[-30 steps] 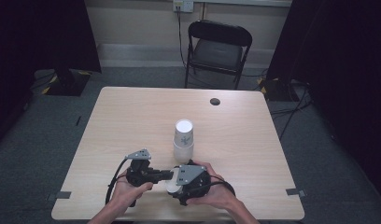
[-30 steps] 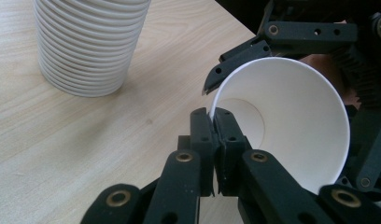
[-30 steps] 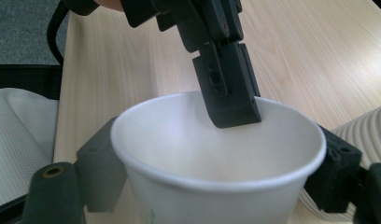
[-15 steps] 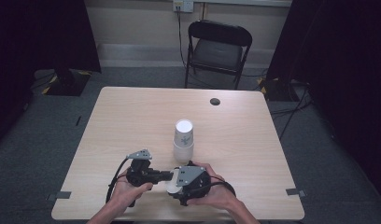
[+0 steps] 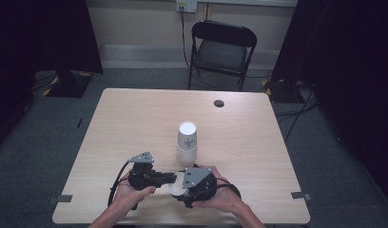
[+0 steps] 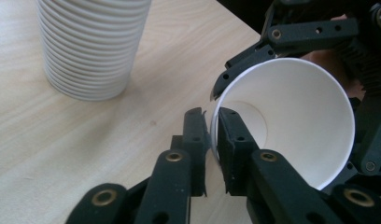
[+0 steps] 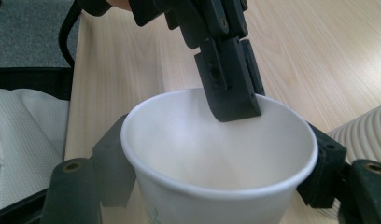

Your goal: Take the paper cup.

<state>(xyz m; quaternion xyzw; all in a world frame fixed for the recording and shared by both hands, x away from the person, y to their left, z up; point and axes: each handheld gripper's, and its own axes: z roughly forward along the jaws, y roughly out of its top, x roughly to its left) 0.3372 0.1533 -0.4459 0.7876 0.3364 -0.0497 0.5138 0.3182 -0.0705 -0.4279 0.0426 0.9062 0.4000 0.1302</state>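
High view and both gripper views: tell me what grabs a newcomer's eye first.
A single white paper cup held between both grippers at the table's near edge: the right gripper grips its body, while the left gripper pinches its rim. Just behind stands a tall stack of paper cups, mid-table.

Cup stack (image 5: 187,142) stands just beyond both claws, blocking forward passage; table (image 5: 135,118) open to either side

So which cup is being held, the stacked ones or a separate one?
The separate single cup: left gripper fingers pinch its rim, right gripper clasps its body; the stack stands untouched.
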